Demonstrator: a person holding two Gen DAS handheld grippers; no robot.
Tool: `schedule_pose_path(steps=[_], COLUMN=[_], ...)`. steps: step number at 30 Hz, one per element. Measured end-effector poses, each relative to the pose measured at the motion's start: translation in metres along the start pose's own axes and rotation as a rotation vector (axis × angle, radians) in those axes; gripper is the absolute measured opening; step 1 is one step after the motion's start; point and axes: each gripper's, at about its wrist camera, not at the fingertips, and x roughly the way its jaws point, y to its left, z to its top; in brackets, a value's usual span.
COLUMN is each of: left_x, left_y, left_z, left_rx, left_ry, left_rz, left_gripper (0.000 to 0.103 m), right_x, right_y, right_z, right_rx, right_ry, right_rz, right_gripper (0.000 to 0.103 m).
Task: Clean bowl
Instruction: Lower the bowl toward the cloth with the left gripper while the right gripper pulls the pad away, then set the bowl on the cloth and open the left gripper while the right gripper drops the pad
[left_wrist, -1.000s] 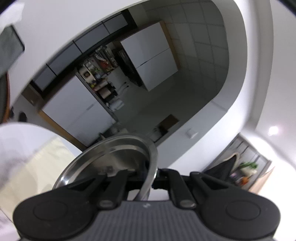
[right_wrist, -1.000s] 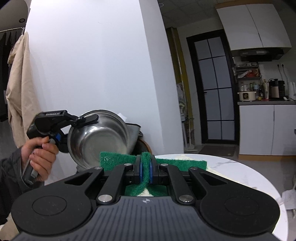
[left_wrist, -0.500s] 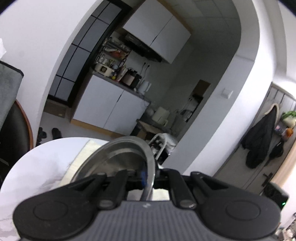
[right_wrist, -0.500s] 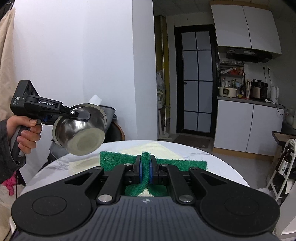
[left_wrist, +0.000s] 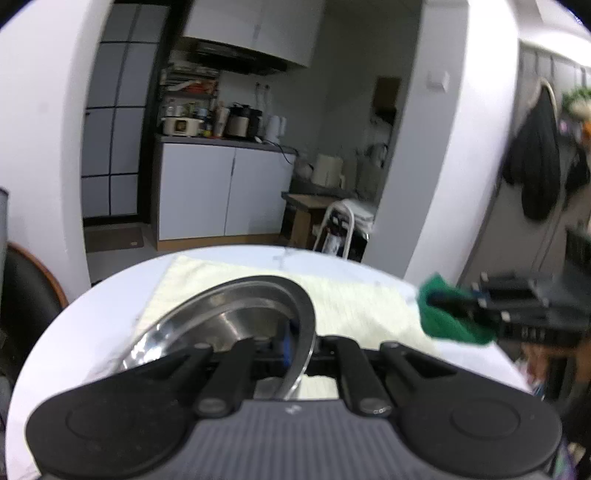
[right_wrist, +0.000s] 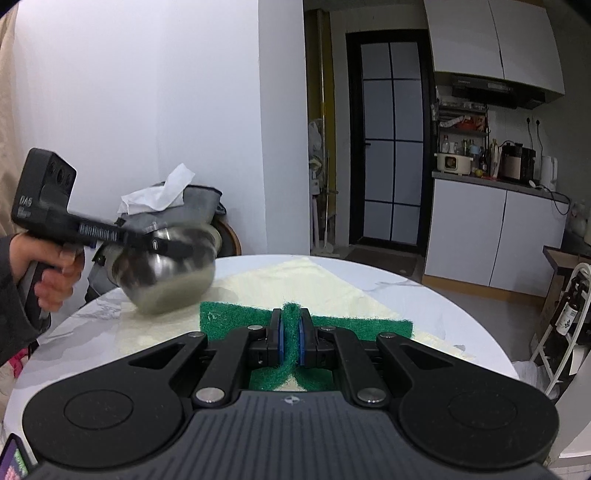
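On the left wrist view, the left gripper (left_wrist: 295, 350) has its fingers clamped on the rim of the steel bowl (left_wrist: 229, 317), one inside and one outside, so the bowl hangs low over the cream mat (left_wrist: 354, 302) on the round white worktop (left_wrist: 92, 325) — opening up, probably to expose the inside for scrubbing. Right gripper (left_wrist: 454, 306) enters at right with the green scouring pad (left_wrist: 447, 325).

From the right wrist view, the right gripper (right_wrist: 290, 338) pinches the green scouring pad (right_wrist: 236, 317) at its middle, fold upright — edges free for wiping. Steel bowl (right_wrist: 166, 273) is blurred, near the mat, well apart from the pad.
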Motion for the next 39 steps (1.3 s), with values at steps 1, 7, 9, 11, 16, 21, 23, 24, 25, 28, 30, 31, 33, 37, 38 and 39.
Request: schedule_pose_path(steps=[1, 7, 9, 11, 16, 21, 23, 24, 25, 28, 30, 31, 33, 37, 38, 39], left_x=[0.004, 0.016, 0.019, 0.024, 0.025, 0.016, 0.013, 0.013, 0.013, 0.009, 0.005, 0.005, 0.003, -0.002, -0.003, -0.004], left_y=[-0.004, -0.005, -0.003, -0.003, -0.002, -0.007, -0.006, -0.006, -0.007, -0.012, -0.015, -0.016, -0.018, -0.023, -0.024, -0.025], left_z=[-0.003, -0.017, -0.019, -0.021, -0.020, -0.019, -0.018, -0.017, -0.016, -0.015, -0.014, -0.013, -0.012, -0.011, -0.011, -0.011], left_rx=[0.013, 0.019, 0.009, 0.007, -0.009, -0.023, -0.060, -0.063, -0.066, -0.071, -0.070, -0.073, -0.076, -0.072, -0.073, -0.074], left_ry=[0.012, 0.040, 0.051, 0.076, 0.094, 0.096, 0.107, 0.106, 0.104, 0.100, 0.105, 0.116, 0.124, 0.121, 0.124, 0.126], left_rz=[-0.004, -0.008, -0.003, 0.004, 0.016, 0.017, 0.021, 0.026, 0.034, 0.043, 0.056, 0.061, 0.062, 0.087, 0.091, 0.094], left_gripper=[0.008, 0.014, 0.016, 0.020, 0.056, 0.078, 0.079, 0.081, 0.083, 0.087, 0.093, 0.094, 0.095, 0.099, 0.100, 0.100], right_x=[0.002, 0.012, 0.017, 0.022, 0.035, 0.056, 0.065, 0.068, 0.073, 0.080, 0.082, 0.085, 0.090, 0.092, 0.092, 0.091], right_y=[0.000, 0.005, 0.005, 0.004, -0.001, 0.003, 0.006, 0.007, 0.008, 0.013, 0.014, 0.013, 0.012, 0.011, 0.012, 0.013], right_z=[0.000, 0.001, 0.002, 0.004, 0.006, 0.007, 0.008, 0.008, 0.009, 0.009, 0.009, 0.008, 0.007, 0.005, 0.006, 0.006], right_rx=[-0.007, -0.032, -0.046, -0.059, -0.044, -0.071, -0.088, -0.094, -0.099, -0.122, -0.126, -0.122, -0.116, -0.103, -0.104, -0.106], right_ry=[0.005, 0.030, 0.048, 0.057, 0.083, 0.127, 0.147, 0.155, 0.165, 0.184, 0.189, 0.199, 0.216, 0.217, 0.222, 0.224], right_rz=[-0.003, -0.013, -0.016, -0.020, -0.024, -0.025, -0.026, -0.027, -0.026, -0.020, -0.015, -0.010, -0.010, -0.019, -0.024, -0.027], right_gripper=[0.007, 0.007, 0.007, 0.008, 0.008, 0.008, 0.008, 0.008, 0.008, 0.008, 0.008, 0.009, 0.009, 0.018, 0.027, 0.050])
